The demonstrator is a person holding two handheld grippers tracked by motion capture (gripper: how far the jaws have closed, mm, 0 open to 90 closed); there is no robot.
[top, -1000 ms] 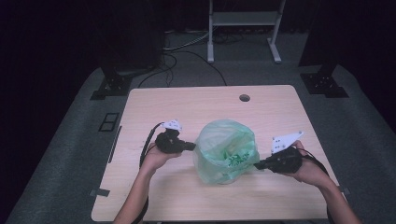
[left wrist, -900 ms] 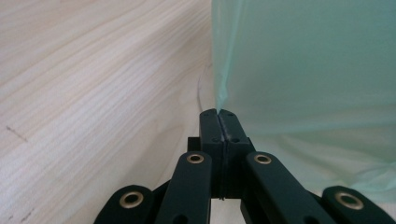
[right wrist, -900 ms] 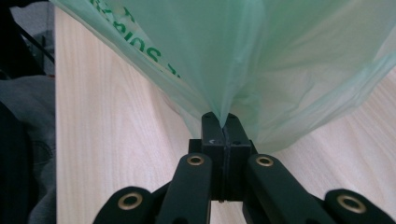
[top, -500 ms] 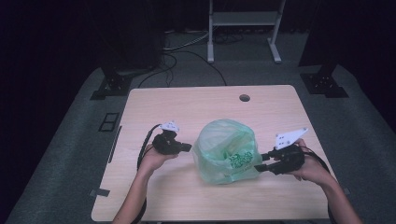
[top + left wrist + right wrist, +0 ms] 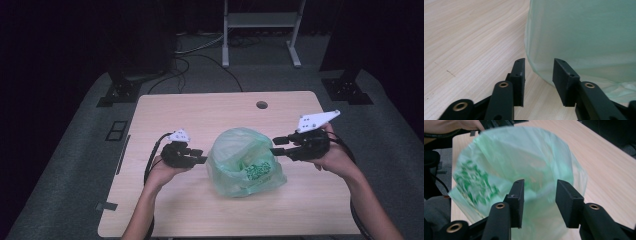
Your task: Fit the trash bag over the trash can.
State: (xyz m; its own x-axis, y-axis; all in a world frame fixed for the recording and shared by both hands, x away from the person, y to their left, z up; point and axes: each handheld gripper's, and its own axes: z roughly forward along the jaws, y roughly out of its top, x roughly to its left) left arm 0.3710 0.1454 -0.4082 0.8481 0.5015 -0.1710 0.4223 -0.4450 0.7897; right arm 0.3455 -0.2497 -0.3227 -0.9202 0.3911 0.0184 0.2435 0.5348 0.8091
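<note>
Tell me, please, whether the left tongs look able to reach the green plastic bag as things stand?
Probably yes. The left tongs sit open right beside the green bag, jaws pointing at its side, with bare table between them and nothing in the way.

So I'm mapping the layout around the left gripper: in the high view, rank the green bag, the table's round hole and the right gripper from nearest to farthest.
From the left gripper:
1. Green bag, just beyond its jaw tips, at table centre.
2. Right gripper, across the bag, on the far side.
3. Round hole, near the table's back edge.
</note>
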